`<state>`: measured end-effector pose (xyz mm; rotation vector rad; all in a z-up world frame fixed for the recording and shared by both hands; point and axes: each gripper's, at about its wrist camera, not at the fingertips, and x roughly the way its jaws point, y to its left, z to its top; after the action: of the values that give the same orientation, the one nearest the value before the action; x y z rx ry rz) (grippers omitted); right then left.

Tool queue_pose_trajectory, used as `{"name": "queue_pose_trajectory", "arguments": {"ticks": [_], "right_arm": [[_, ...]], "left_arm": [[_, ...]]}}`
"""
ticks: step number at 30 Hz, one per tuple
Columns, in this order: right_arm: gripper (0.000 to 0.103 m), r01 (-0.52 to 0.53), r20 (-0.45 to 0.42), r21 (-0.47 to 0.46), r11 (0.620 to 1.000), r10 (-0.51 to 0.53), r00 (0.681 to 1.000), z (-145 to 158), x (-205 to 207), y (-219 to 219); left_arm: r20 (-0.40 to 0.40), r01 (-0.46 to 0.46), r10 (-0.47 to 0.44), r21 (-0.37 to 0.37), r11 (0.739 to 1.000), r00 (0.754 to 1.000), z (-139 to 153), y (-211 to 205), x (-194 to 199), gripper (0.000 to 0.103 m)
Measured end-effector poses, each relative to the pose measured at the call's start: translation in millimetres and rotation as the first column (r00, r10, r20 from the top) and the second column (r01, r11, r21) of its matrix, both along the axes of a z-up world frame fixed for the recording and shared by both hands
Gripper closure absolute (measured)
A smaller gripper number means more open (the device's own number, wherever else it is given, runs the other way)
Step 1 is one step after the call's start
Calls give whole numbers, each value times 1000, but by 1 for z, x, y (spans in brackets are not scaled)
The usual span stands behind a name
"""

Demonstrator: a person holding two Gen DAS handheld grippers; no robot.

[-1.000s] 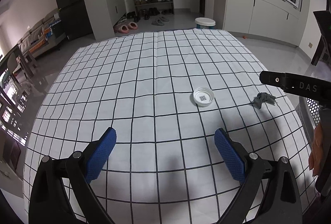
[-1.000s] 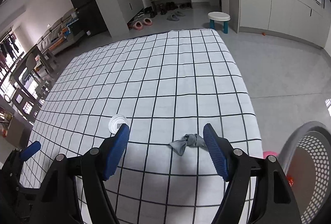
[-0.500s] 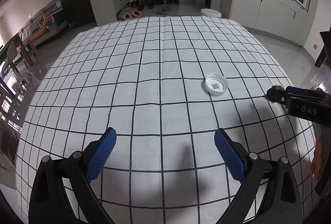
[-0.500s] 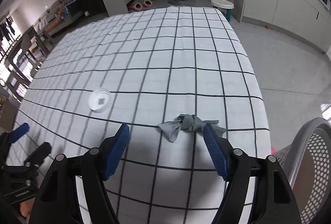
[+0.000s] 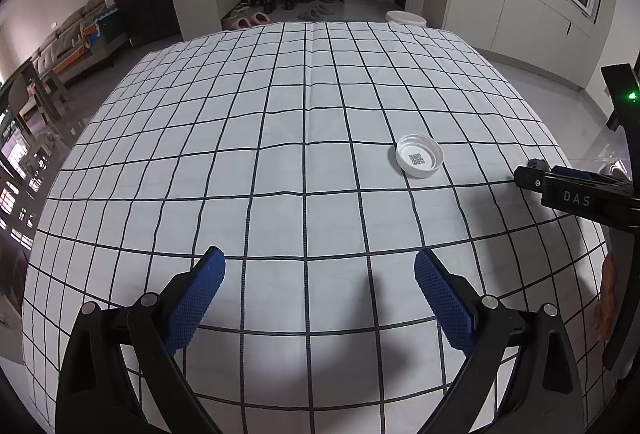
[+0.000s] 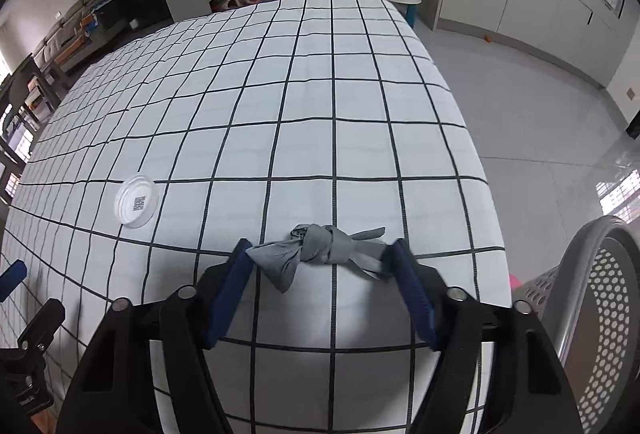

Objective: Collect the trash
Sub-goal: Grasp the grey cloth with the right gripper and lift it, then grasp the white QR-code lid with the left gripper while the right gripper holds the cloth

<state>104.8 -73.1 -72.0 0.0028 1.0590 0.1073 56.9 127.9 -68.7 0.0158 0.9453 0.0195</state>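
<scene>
Grey knotted rag [image 6: 320, 248] lies between the closing right claw [image 6: 322, 254].

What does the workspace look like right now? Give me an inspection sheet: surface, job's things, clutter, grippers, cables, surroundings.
Surface: white tablecloth with black grid lines, flat, covering the table.
Job's things: knotted grey cloth scrap near the table's right edge; round white plastic lid with a QR code lying to its left; grey perforated plastic basket beside the table at right.
Clutter: nothing seen.
Grippers: right gripper is closing, the scrap between its blue pads, its ends at them; left gripper open over bare cloth, nothing between its fingers.
Cables: nothing seen.
Surroundings: grey cabinets, shoe rack, white stool, sofa.
</scene>
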Motion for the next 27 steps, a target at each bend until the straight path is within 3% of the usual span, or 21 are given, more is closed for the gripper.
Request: {"name": "queue_pose_trajectory", "arguments": {"ticks": [6,8,12,27], "right_arm": [[64,-18,18,-24,1000,18,1000,3,-4,5],[79,-23,20,-16,1000,23,1000,4,-5,4],[91,-31,14,7,999,31,999,7,-7,6],[92,-26,46,162,986,19,999,37,-25,-18]], "left_arm": [[-3,4,-4,-10,1000,1000,2,-4,2,9],[-3,10,-10,-13,1000,1000,3,-6,4,9],[-3,18,-19,-29,999,1000,7,-11,11,9],[-34,44,-46,-61,997,998,7,-35,44,9]]}}
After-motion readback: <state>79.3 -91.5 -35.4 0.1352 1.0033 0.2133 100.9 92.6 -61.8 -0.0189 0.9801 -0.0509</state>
